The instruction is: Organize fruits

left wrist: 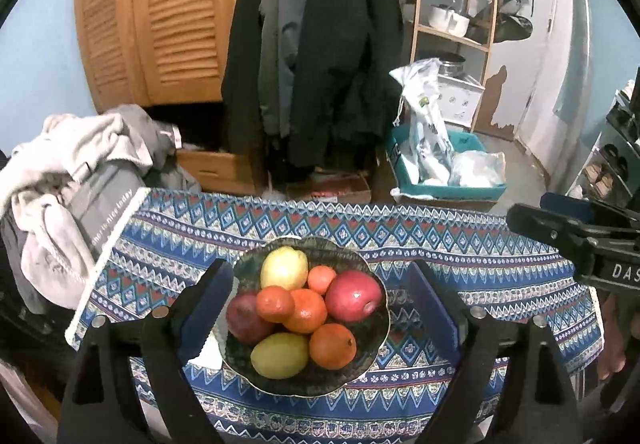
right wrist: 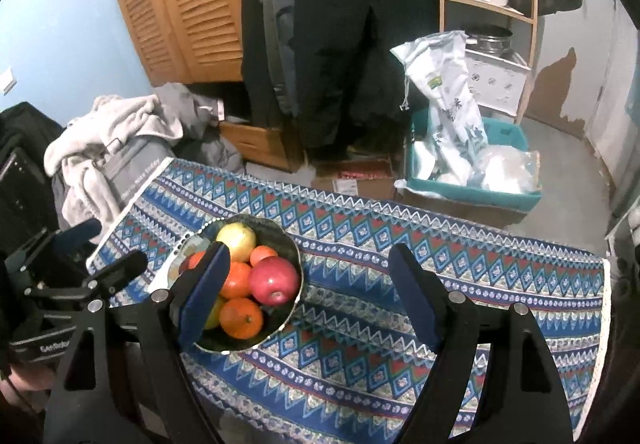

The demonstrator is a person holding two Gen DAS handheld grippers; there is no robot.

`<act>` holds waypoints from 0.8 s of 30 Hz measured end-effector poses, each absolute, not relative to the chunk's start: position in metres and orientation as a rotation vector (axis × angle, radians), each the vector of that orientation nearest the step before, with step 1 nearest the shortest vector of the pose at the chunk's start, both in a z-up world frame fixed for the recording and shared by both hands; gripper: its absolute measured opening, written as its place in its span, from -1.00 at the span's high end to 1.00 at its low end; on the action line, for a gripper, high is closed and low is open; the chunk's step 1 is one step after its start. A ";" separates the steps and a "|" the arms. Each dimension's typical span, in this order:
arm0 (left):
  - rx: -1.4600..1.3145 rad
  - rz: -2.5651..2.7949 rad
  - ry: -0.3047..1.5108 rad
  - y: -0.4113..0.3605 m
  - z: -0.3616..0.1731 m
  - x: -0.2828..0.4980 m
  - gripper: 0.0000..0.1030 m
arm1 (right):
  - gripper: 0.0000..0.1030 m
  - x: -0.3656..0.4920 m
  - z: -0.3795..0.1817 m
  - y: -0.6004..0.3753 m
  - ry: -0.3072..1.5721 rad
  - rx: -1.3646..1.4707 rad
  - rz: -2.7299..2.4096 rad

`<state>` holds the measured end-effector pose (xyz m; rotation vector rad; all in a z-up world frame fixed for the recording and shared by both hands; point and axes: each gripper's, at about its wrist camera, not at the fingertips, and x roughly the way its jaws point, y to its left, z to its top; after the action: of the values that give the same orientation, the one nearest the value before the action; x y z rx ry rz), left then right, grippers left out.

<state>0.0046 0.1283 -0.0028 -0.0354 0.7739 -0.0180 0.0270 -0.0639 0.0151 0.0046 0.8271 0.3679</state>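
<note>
A dark green scalloped bowl [left wrist: 320, 380] [right wrist: 289, 242] stands on the blue patterned tablecloth [left wrist: 480, 264] [right wrist: 400, 324]. It holds two lemons [left wrist: 285, 268], two red apples [left wrist: 354, 296] [right wrist: 275, 280] and several oranges [left wrist: 332, 346] [right wrist: 241, 318]. My left gripper [left wrist: 318, 268] hovers over the bowl, open, with nothing between its blue pads. My right gripper [right wrist: 310, 252] is open too and empty. It hangs above the cloth just right of the bowl, and its left finger hides part of the fruit. Each gripper shows at the edge of the other's view.
A heap of pale clothes [left wrist: 60, 183] lies past the table's left end. Behind the table hang dark coats [left wrist: 320, 43]. A cardboard box [right wrist: 356, 175] and a teal bin of bags [left wrist: 440, 163] sit on the floor, and a wooden shelf [left wrist: 452, 3] stands at the back right.
</note>
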 end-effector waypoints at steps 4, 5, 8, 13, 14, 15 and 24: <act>-0.023 0.010 0.738 0.121 0.008 -0.003 -0.86 | -0.56 0.016 0.022 -0.073 0.803 0.013 0.365; -0.013 0.016 0.728 0.118 0.012 -0.005 -0.86 | -0.56 0.013 0.023 -0.076 0.792 0.020 0.360; 0.003 0.023 0.705 0.112 0.020 -0.010 -0.92 | -0.56 0.008 0.026 -0.085 0.773 0.040 0.349; 0.006 0.022 0.671 0.102 0.032 -0.016 -0.96 | -0.56 0.001 0.030 -0.101 0.753 0.054 0.323; 0.006 0.021 0.669 0.101 0.032 -0.016 -0.96 | -0.56 0.000 0.031 -0.105 0.748 0.057 0.319; 0.010 0.016 0.667 0.099 0.032 -0.017 -0.97 | -0.56 -0.001 0.032 -0.107 0.745 0.057 0.313; 0.028 -0.012 0.679 0.084 0.030 -0.016 -0.97 | -0.57 -0.010 0.037 -0.122 0.727 0.031 0.288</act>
<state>-0.0158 0.0839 0.0305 0.0283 0.6792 -0.0121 -0.0102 -0.1221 0.0369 0.0309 0.7271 0.2884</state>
